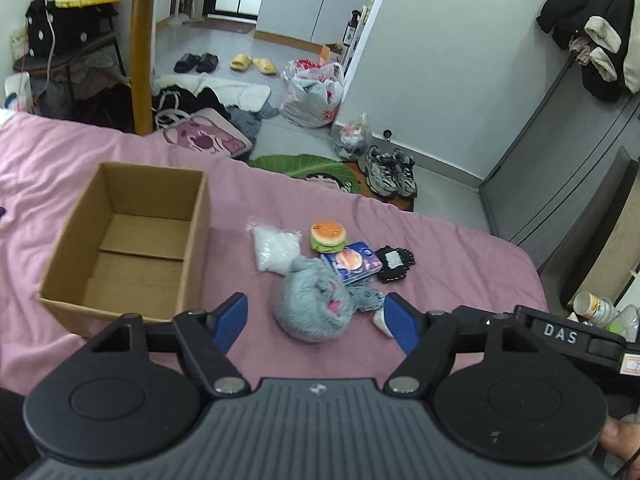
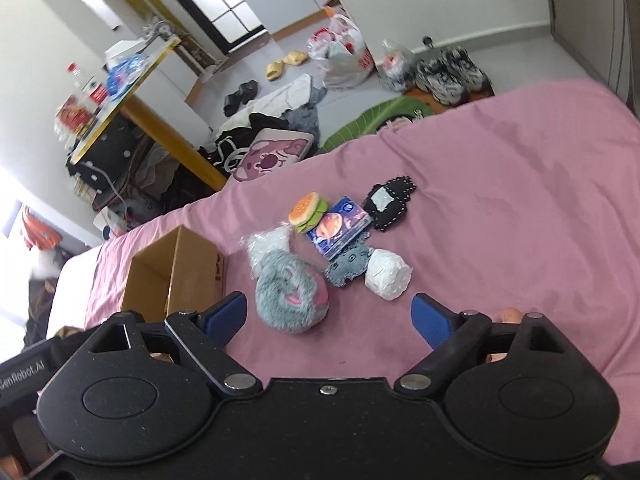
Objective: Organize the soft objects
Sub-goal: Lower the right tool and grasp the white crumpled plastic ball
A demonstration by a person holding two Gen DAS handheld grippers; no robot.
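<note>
A pink sheet [image 1: 440, 256] is spread over the bed, and an open cardboard box [image 1: 120, 236] is set on it, nothing seen inside. Just beside the box, a cluster of soft objects is gathered: a grey furry plush [image 1: 310, 304], a clear bag of white filling [image 1: 276, 250], a burger toy [image 1: 328, 235], a blue packet [image 1: 352, 266] and a black pouch [image 1: 394, 264]. A white wrapped bundle [image 2: 388, 274] is seen in the right wrist view. The left gripper [image 1: 316, 322] and the right gripper [image 2: 330, 316] are both held wide apart above the sheet, with nothing gripped.

"DAS" on right tongs [image 1: 560, 336]
</note>
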